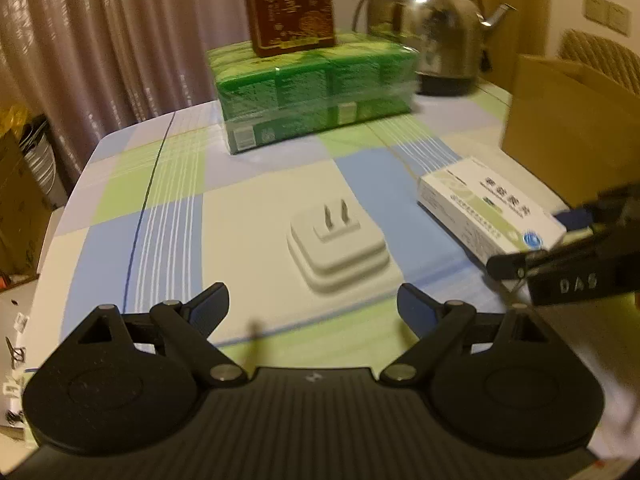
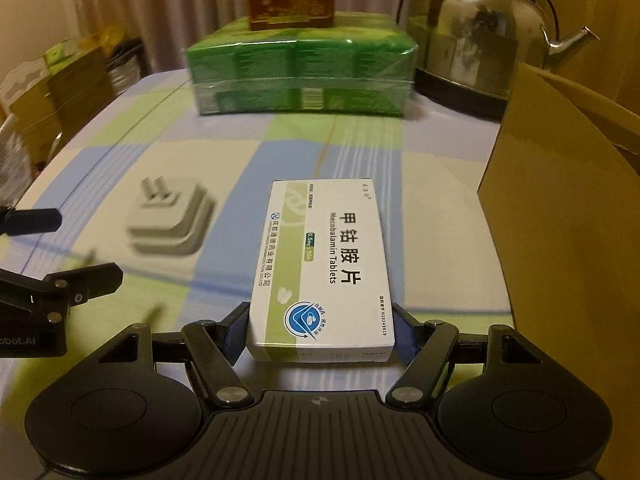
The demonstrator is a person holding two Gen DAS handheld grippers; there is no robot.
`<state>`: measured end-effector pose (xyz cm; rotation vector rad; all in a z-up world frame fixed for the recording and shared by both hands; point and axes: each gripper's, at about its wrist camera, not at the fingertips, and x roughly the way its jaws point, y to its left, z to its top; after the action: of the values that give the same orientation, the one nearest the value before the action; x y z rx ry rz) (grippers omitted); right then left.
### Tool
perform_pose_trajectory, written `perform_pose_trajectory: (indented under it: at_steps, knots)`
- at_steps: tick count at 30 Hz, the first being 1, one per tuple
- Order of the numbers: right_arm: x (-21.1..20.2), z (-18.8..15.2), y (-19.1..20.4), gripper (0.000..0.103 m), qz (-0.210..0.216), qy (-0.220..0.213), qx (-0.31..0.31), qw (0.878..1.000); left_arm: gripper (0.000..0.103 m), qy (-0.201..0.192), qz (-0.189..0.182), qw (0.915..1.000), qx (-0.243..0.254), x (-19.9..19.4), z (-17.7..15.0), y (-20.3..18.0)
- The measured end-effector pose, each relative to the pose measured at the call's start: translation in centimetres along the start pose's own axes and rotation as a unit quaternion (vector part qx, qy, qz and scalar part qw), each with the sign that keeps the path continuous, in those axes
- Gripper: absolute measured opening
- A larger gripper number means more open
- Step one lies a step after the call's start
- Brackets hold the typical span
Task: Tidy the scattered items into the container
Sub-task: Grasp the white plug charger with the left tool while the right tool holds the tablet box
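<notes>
The right gripper (image 2: 320,330) has its jaws pressed against the two long sides of the medicine box (image 2: 326,264), gripping only the near end, so most of the box sticks out ahead of the fingers. That is the main risk: with so little of the carton between the pads, it may pivot downward or slip out as it is carried, and too hard a squeeze could dent the thin card. The cardboard container (image 2: 568,216) stands just to the right of this gripper, its wall rising well above the box, so the far end could strike the wall or rim if it is swung across without enough lift. The left gripper (image 1: 314,308) has its jaws wide apart and holds nothing; the white plug adapter (image 1: 338,246) lies just ahead of them on the checked tablecloth (image 1: 248,208), prongs up. The two grippers are near each other, and they could collide if both move at once.
</notes>
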<state>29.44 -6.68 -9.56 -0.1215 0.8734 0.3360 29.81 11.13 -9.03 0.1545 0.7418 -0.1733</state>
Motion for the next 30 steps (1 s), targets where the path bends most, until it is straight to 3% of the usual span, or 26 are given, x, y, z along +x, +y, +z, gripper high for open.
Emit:
perform_pose_trajectory:
  at_steps: [8,12,15,17,24,30]
  knots:
    - [1.8,1.1,-1.5,0.068,0.004,-0.005,0.006,1.000,0.087,0.006,-0.003,0.9988,-0.049,3.5,2.1,-1.0]
    - [2.0,1.3,-1.6,0.068,0.008,-0.007,0.004,1.000,0.077,0.019,0.023,0.9985,-0.047,4.9,2.5,-1.7]
    - [2.1,1.3,-1.6,0.068,0.009,-0.008,0.000,1.000,0.065,0.024,0.023,0.9981,-0.052,5.5,2.6,-1.9]
    - [2.1,1.3,-1.7,0.068,0.010,-0.009,-0.002,1.000,0.062,0.025,0.028,0.9980,-0.051,5.5,2.5,-2.0]
    - [0.7,0.3,-1.9,0.068,0.017,-0.001,0.000,1.000,0.061,0.039,0.028,0.9980,-0.041,2.4,0.9,-2.7]
    - [-3.3,-3.3,-1.7,0.068,0.022,0.014,-0.002,1.000,0.061,0.054,0.025,0.9977,-0.031,-2.7,-2.5,-5.4]
